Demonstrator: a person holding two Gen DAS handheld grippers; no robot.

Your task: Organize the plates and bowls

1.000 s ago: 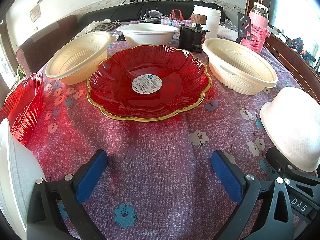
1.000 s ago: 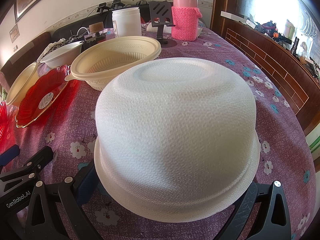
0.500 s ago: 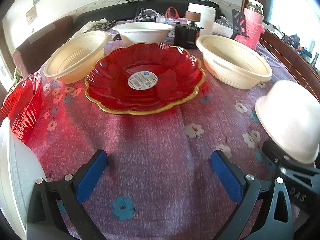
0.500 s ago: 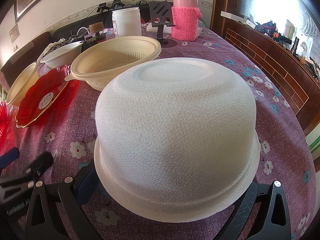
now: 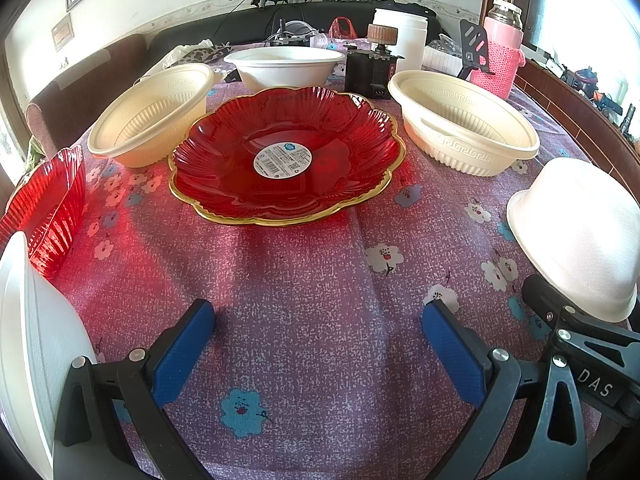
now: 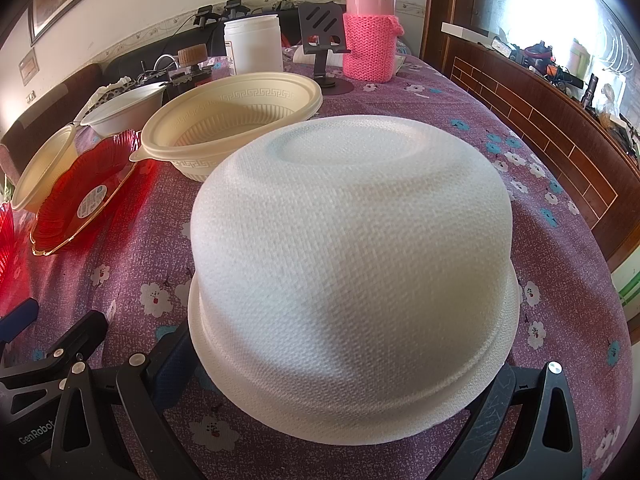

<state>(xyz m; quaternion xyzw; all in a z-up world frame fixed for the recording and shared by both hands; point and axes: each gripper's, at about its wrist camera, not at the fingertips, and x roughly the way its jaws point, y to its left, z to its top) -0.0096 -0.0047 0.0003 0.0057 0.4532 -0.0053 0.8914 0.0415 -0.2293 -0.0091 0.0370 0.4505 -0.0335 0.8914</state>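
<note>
Flowered purple tablecloth [image 5: 320, 300] with red plate [image 5: 285, 153] central. Left gripper [image 5: 318, 354]: spread wide, empty, low before plate. Right gripper [image 6: 352, 372]: straddling upturned white bowl [image 6: 352, 252], right of plate; grip not discernible. Cream bowls [image 5: 464, 120] flanking plate, probably awaiting stacking.

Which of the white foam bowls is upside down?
The white foam bowl between the right hand-held gripper fingers, base up; the far white bowl sits upright.
</note>
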